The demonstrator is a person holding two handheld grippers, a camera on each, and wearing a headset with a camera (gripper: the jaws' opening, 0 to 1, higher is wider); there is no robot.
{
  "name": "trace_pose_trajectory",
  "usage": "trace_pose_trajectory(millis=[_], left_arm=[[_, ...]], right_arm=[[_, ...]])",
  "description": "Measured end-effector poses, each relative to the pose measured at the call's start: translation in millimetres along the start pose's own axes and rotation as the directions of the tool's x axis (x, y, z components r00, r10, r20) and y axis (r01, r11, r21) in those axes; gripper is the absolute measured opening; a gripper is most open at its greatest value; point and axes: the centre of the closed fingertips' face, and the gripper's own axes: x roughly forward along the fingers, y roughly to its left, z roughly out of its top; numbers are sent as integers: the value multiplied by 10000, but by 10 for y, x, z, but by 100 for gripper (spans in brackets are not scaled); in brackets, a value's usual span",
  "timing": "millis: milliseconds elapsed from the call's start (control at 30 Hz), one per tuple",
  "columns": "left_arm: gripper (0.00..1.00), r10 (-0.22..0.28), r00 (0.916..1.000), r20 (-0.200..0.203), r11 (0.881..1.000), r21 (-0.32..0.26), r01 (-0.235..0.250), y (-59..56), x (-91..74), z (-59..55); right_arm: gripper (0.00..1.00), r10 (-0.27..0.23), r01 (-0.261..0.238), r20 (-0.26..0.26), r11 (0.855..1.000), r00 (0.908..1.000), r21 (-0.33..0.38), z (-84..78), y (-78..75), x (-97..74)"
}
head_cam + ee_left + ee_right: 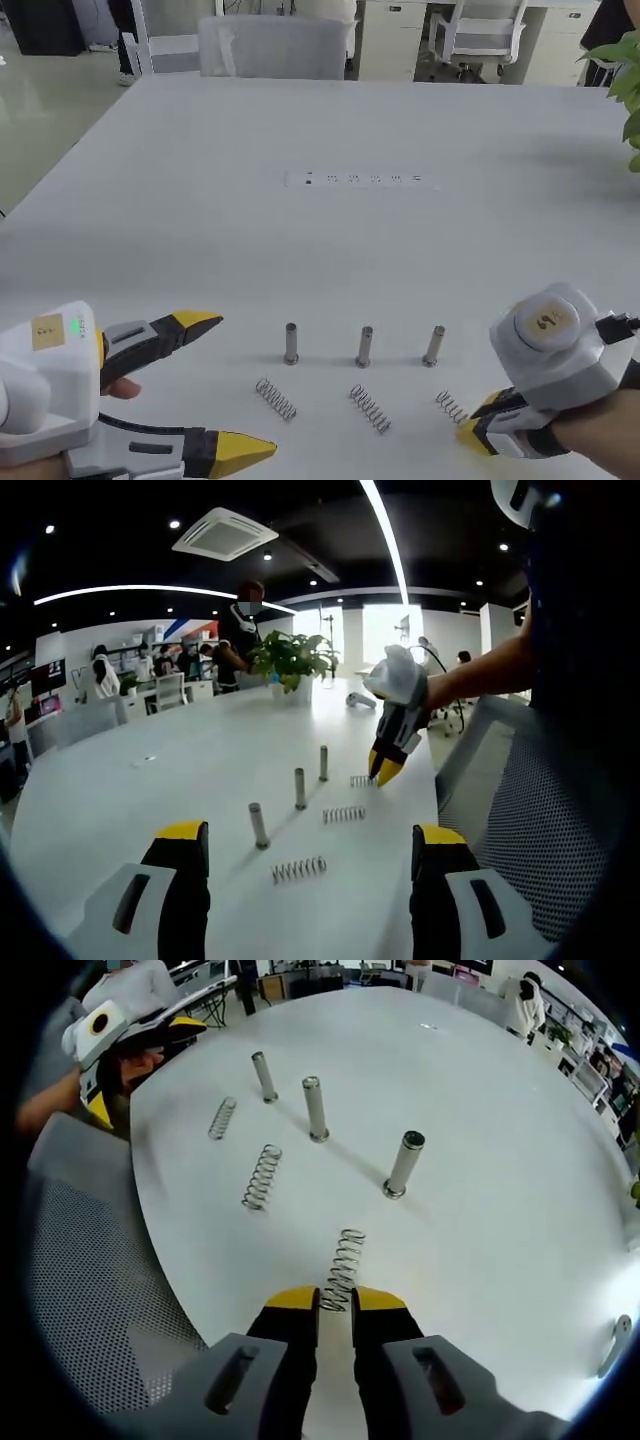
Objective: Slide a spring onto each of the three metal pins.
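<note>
Three upright metal pins stand in a row on the white table. In front of each lies a loose spring. My right gripper is low at the table's near right edge. In the right gripper view its jaws are closed on the near end of the rightmost spring, which still lies flat before the nearest pin. My left gripper hangs open at the near left, with nothing between its jaws, facing the leftmost spring.
A flush power socket strip sits mid-table. Office chairs stand at the far side and a plant at the right edge. A mesh chair seat lies just below the table's near edge. People stand in the background.
</note>
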Motion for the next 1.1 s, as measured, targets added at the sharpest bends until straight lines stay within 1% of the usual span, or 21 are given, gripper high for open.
trace_pose_trajectory(millis=[400,567,733,900,1000,1067,1100], left_arm=[[80,-15,10000,-12,10000,-5,15,10,1,-19],[80,-45,10000,-16,10000,4,45,-1,0,-22],[79,-99,9999,22,9999,25,99,-14,11,-3],[78,-179,9998,51,9998,75,178,-40,21,38],[76,-253,9997,53,9996,117,253,-57,20,50],[75,-280,9996,52,9995,145,279,-66,22,54],[74,-294,9996,57,9995,140,293,-72,24,56]], right_arm=[[8,-106,105,-24,9996,9999,-267,0,-26,-4],[8,-102,102,20,9993,9999,-352,25,-22,-84],[8,-53,56,71,9987,10000,-501,66,7,-164],[8,15,-1,183,9967,9998,-808,157,60,-273],[8,196,-169,283,9958,9994,-903,225,115,-326],[8,252,-221,278,9938,9993,-1086,267,147,-353],[8,218,-167,399,9923,9990,-1228,313,162,-371]])
